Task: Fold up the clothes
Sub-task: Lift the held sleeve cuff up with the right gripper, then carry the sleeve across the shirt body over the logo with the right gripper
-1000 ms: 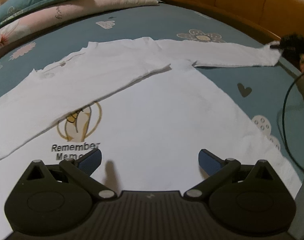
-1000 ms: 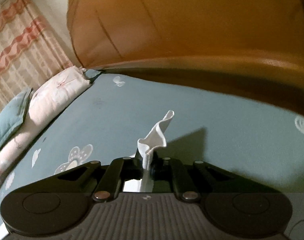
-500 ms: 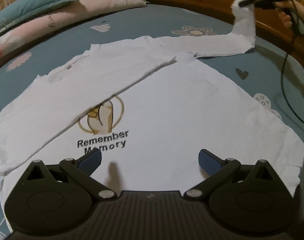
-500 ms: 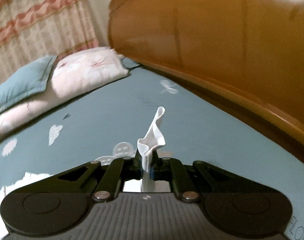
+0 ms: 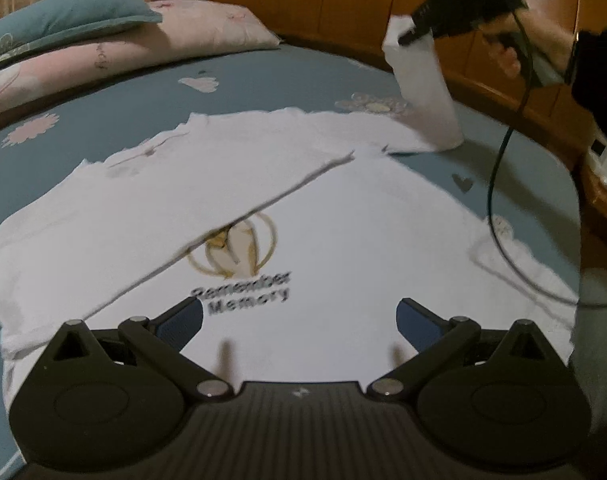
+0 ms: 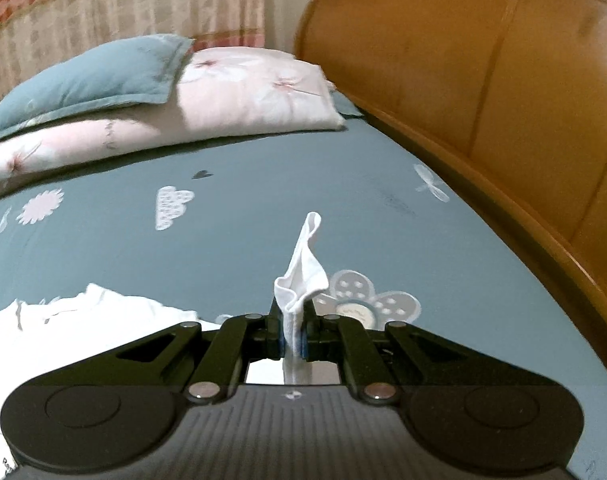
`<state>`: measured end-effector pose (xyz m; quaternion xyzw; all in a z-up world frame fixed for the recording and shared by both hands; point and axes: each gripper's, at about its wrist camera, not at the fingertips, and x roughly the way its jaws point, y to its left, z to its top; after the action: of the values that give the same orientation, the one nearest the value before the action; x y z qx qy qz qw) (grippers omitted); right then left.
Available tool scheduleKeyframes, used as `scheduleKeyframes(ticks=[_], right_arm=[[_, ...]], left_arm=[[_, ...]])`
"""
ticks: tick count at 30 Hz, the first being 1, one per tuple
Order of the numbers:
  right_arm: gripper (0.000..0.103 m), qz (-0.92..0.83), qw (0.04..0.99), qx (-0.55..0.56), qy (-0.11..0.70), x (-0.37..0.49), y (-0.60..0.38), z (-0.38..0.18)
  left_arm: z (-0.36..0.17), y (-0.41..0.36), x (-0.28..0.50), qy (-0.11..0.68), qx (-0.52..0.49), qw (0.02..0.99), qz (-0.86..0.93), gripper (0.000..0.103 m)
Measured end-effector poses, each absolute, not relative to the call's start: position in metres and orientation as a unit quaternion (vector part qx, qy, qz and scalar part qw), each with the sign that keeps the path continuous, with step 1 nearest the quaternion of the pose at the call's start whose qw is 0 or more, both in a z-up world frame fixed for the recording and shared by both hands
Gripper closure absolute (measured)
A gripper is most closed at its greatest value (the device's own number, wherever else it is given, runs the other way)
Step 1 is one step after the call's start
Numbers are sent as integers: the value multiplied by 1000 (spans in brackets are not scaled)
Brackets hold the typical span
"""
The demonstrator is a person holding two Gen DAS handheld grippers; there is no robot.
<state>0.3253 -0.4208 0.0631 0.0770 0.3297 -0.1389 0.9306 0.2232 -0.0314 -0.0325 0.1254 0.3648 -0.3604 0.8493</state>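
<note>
A white long-sleeved shirt [image 5: 343, 216] with a gold emblem and "Remember Memory" print lies flat on the blue bedsheet. Its left sleeve [image 5: 143, 216] is folded diagonally across the chest. My left gripper [image 5: 299, 316] is open and empty, hovering over the shirt's lower front. My right gripper [image 6: 291, 336] is shut on the cuff of the right sleeve [image 6: 303, 268]. In the left wrist view that gripper [image 5: 407, 38] holds the sleeve [image 5: 427, 92] lifted above the bed at the far right.
Blue and pink floral pillows [image 5: 115, 40] lie at the far left. A wooden headboard [image 6: 483, 92] runs along the bed's far edge. A black cable [image 5: 499, 208] hangs over the shirt's right side. A wooden nightstand [image 5: 599, 184] stands at the right.
My right gripper has lifted the right sleeve's cuff off the bed and carried it up and inward. The left gripper has pulled back a little, staying open.
</note>
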Motion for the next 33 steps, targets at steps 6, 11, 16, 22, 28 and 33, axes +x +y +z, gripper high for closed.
scheduleKeyframes(ticks=[6,11,16,22,28,33], right_arm=[[95,-108,932,43,343,353,-367,71],[95,-75,933,18,352,373,-320,77],[95,-42,932,-6,360,394,-274,83],[95,-1,929,-43,368,414,-219,84],[95,44,925,-76,370,424,-168,77],[95,88,913,-108,383,428,-129,65]], left_arm=[[-31,-20,229,362,118,857,-347,1],[-34,-14,234,366,116,860,-335,1],[-36,-11,237,371,112,860,-333,1],[-36,-7,237,372,106,860,-334,1],[-41,-6,240,382,109,856,-331,1],[-45,1,245,390,105,855,-326,1]])
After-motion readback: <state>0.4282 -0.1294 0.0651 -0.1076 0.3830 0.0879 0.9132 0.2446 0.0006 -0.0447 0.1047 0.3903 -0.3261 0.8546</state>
